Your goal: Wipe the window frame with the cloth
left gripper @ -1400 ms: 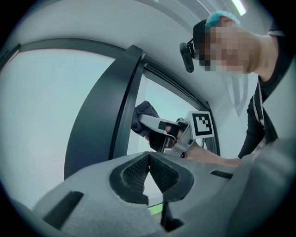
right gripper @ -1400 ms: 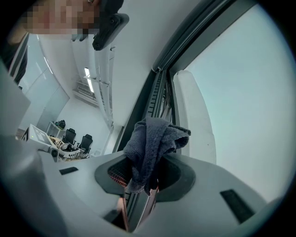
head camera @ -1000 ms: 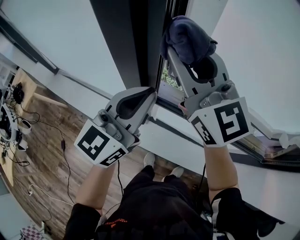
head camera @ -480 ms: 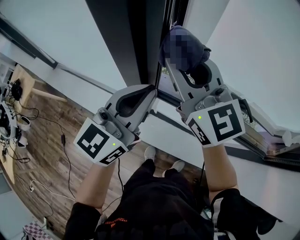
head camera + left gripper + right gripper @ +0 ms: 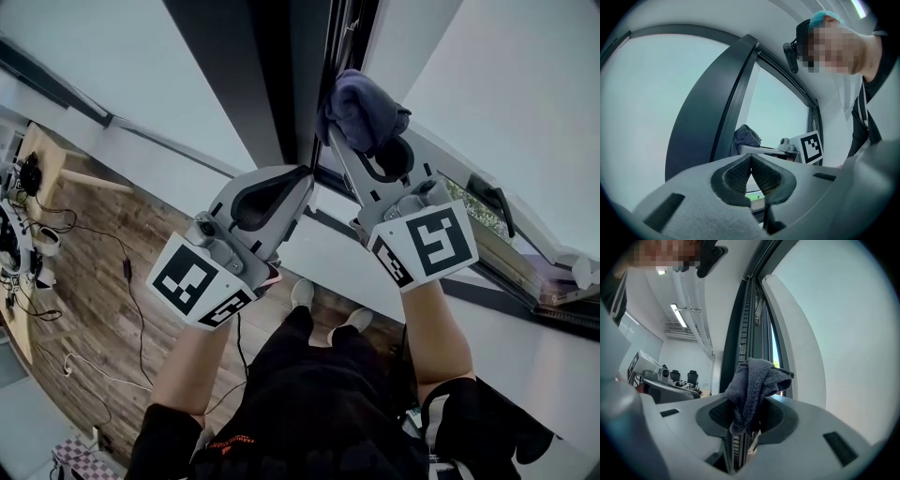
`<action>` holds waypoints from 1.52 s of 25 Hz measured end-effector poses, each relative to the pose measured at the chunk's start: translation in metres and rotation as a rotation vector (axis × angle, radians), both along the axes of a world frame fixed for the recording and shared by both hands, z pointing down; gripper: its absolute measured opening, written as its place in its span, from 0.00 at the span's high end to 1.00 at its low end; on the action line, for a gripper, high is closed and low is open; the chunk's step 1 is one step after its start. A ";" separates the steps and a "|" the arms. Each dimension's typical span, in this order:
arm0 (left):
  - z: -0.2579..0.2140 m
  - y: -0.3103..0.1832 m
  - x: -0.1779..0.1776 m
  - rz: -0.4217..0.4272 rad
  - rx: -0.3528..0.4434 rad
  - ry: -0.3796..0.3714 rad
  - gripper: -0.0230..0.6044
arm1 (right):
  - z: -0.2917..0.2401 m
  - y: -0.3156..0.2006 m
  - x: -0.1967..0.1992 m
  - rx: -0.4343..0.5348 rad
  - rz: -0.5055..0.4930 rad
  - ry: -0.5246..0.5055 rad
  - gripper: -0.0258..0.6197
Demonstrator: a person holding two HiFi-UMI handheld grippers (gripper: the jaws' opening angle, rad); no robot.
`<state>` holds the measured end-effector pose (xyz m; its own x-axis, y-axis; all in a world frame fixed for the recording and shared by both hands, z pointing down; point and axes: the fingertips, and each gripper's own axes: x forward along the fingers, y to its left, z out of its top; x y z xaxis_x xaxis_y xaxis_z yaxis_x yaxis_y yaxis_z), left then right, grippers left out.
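The dark window frame [image 5: 272, 84] rises between two pale panes. My right gripper [image 5: 354, 133] is shut on a dark blue-grey cloth [image 5: 363, 111], and the bunched cloth presses against the frame's inner channel. In the right gripper view the cloth [image 5: 754, 385] hangs out of the closed jaws of the right gripper [image 5: 750, 423], in front of the frame's track [image 5: 746, 333]. My left gripper [image 5: 300, 180] is shut and holds nothing, its tip close to the frame just left of and below the cloth. In the left gripper view, the left gripper [image 5: 751, 161] points at the frame [image 5: 708, 122], with the cloth [image 5: 746, 138] beyond.
An opened sash with a black handle [image 5: 497, 208] juts out at the right. Below lies a wooden floor with loose cables [image 5: 89, 281] and a desk with gear [image 5: 23, 187] at far left. My shoes [image 5: 300, 292] stand by the white wall under the window.
The right gripper with the cloth has slid a little down and left along the frame channel in the head view. The left gripper has barely moved.
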<state>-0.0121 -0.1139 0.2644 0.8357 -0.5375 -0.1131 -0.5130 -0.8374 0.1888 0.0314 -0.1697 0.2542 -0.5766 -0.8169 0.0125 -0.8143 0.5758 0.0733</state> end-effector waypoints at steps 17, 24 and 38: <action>0.062 -0.008 -0.001 -0.008 -0.109 -0.021 0.93 | 0.094 -0.003 0.007 -0.161 0.023 0.008 0.78; 0.078 -0.009 -0.004 -0.008 -0.141 -0.015 0.93 | 0.119 -0.001 0.005 -0.207 0.028 0.015 0.78; 0.110 -0.007 -0.007 -0.013 -0.194 -0.022 0.93 | 0.167 0.002 0.007 -0.289 0.055 0.015 0.78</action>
